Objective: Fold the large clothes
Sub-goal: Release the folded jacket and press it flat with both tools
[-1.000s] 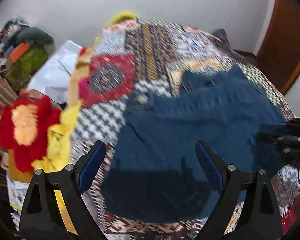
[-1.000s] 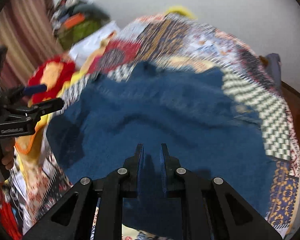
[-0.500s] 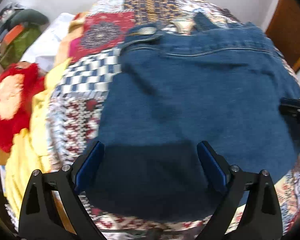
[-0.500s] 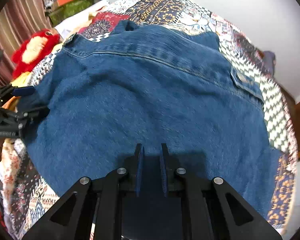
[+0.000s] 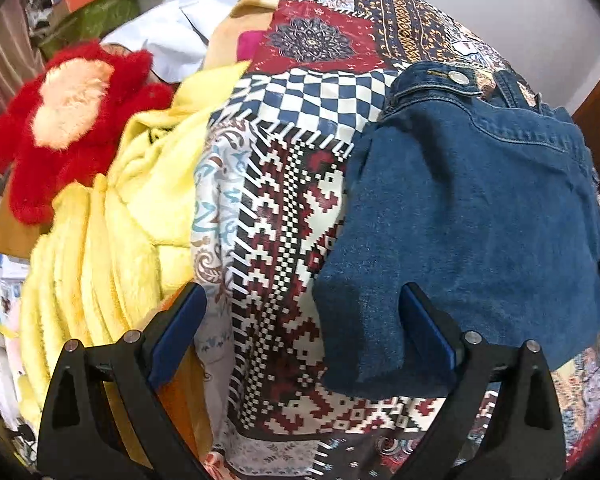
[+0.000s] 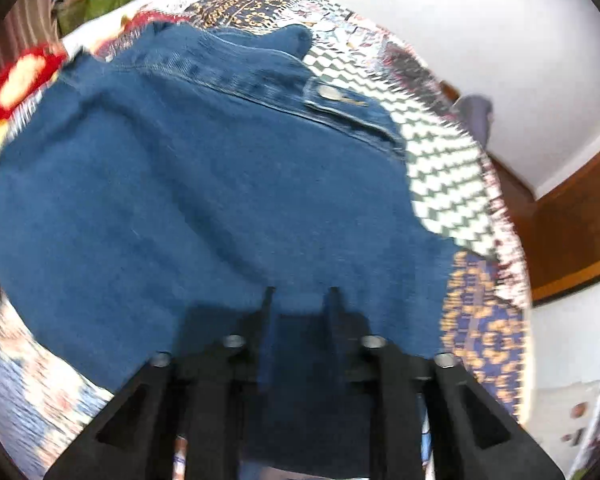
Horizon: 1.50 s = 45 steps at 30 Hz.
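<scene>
Spread over the patchwork bedspread [image 5: 284, 216], a denim jacket [image 6: 188, 200] is being let go by the opening right gripper [image 6: 300, 300], while the left gripper [image 5: 300, 320] is held wide and empty at its near corner.

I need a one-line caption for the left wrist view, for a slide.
Open left tool above the patterned bedspread, beside the folded denim garment.
</scene>
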Each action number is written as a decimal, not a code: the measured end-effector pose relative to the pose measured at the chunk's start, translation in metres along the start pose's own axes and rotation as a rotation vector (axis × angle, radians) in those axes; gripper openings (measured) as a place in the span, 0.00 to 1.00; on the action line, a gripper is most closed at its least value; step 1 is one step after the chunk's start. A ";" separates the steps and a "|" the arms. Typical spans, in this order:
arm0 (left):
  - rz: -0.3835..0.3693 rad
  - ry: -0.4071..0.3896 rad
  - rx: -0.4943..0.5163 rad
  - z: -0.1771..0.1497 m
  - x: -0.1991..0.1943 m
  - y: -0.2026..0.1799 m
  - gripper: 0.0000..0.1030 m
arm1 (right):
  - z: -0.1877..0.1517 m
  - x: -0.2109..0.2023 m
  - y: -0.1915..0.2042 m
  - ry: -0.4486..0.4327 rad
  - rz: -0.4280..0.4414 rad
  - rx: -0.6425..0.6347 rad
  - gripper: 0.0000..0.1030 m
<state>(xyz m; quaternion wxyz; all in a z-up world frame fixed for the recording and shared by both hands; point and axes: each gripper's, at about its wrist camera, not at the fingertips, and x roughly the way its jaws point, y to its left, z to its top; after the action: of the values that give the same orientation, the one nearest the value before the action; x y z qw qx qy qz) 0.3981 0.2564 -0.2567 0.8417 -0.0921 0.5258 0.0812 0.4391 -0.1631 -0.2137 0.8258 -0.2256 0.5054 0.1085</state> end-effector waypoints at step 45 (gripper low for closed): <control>-0.532 0.026 -0.493 -0.042 0.040 -0.034 0.95 | 0.002 0.000 0.045 -0.001 0.335 0.152 0.98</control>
<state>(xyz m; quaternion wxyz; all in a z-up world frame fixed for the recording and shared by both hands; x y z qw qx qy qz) 0.3865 0.2148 -0.3080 0.7791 -0.4270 0.4586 -0.0173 0.4225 -0.1231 -0.2245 0.8111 -0.0752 0.5423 0.2059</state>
